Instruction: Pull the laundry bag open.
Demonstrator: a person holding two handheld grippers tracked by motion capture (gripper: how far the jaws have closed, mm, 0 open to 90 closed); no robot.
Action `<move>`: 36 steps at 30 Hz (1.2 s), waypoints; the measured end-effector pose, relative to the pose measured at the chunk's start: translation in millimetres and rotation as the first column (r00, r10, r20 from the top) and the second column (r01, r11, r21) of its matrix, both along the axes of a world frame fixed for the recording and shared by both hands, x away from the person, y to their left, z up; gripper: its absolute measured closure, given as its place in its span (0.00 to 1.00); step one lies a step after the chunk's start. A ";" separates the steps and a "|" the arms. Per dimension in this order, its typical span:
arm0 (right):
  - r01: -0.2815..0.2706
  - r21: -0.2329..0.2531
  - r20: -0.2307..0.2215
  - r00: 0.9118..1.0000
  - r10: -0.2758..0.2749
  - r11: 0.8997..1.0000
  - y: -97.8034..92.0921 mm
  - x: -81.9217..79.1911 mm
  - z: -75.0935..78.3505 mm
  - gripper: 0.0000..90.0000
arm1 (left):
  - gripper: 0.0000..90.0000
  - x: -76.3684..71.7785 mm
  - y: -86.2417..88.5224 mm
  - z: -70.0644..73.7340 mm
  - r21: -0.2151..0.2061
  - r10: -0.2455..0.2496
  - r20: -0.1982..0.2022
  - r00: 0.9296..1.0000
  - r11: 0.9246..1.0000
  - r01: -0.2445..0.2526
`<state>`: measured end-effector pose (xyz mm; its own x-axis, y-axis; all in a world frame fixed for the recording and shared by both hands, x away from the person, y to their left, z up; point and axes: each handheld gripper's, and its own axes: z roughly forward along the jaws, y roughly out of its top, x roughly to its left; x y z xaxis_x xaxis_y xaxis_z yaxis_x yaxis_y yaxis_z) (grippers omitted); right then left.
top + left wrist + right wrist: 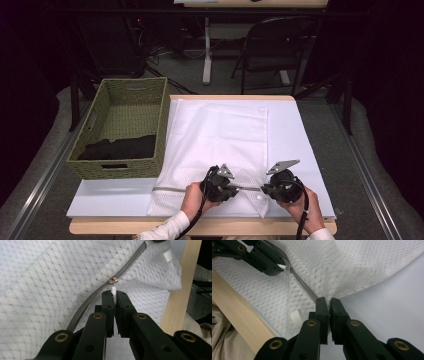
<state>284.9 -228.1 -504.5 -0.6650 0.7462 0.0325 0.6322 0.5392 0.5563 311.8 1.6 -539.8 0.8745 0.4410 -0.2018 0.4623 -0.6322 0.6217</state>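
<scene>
Broadly, a wooden table (310, 227) carries a white sheet (295, 135), and on it lies a white mesh laundry bag (215, 140), spread flat with its zipped end at the near edge. A green woven basket (102, 107) sits just beside the bag's left side, dark cloth (120, 147) in its near end. Both forearms come in from the bottom, hands low over the near edge and turned toward each other along the grey zipper (87, 301).

The left gripper (113, 293) has its jaws pressed together on the white pull tab (113, 291) hanging from the brass slider (113, 280). The right gripper (328, 300) is clamped on a gathered pinch of mesh at what looks like the zipper's end — the fabric bunches there, so the exact spot is hard to read. The two grippers sit near each other, the zipper taut between them.

Open sheet lies to the right of the bag; the table's near edge runs close behind both hands. A small white loop (295, 316) pokes from the bag near the right jaws.
</scene>
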 end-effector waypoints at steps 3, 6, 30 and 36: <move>-0.004 -0.002 0.003 1.000 0.004 1.000 0.4 0.0 0.0 0.96 | 0.96 -0.5 0.0 0.3 0.002 0.002 0.001 1.000 1.000 -0.002; -0.004 0.000 0.004 1.000 0.004 1.000 0.6 -0.3 0.5 0.96 | 0.96 -0.7 0.1 0.4 0.000 0.006 0.005 1.000 1.000 -0.006; 0.020 -0.014 0.011 1.000 -0.020 1.000 -2.7 0.3 1.4 0.96 | 0.96 1.0 16.4 0.7 0.016 0.027 -0.002 1.000 1.000 -0.026; 0.023 -0.017 0.013 1.000 -0.022 1.000 -3.1 0.4 1.4 0.96 | 0.96 0.1 22.7 2.0 0.026 0.035 0.001 0.999 0.999 -0.035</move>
<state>285.3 -231.2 -503.1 -0.6483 0.7613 0.0110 0.6373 0.5348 0.5548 311.9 24.3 -537.9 0.8587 0.4762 -0.1893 0.4838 -0.6316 0.6058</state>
